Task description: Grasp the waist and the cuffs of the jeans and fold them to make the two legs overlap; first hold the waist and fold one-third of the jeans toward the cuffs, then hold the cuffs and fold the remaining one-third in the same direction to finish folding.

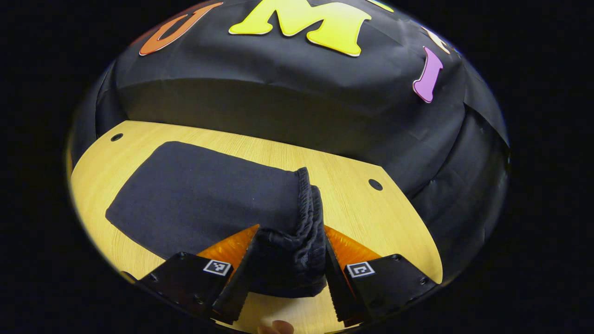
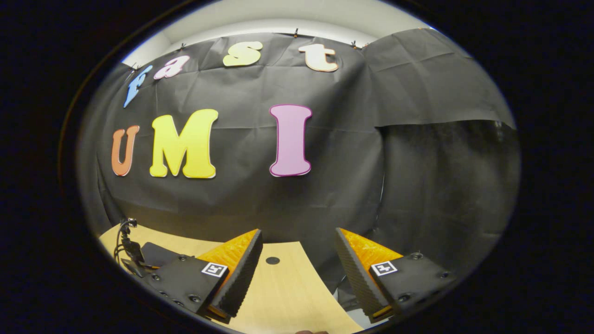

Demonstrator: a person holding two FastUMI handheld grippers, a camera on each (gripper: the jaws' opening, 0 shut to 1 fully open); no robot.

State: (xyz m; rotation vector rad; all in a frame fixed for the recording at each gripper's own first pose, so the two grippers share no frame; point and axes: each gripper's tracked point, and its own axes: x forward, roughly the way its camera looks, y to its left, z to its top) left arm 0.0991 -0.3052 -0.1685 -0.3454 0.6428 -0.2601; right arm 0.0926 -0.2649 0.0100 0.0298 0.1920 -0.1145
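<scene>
Dark jeans [image 1: 204,199] waist between fingers [image 1: 241,269]

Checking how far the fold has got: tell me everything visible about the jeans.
The jeans are dark, soft-looking cloth, lying flat as a folded rectangle on the wooden table. The gathered, ribbed waist end is bunched up between the fingers of the left gripper, which stand on either side of it. No cuffs can be made out.

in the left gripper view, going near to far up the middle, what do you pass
left gripper, its fingers either side of the bunched waistband → flat dark jeans → bare wooden table → black cloth wall
</scene>
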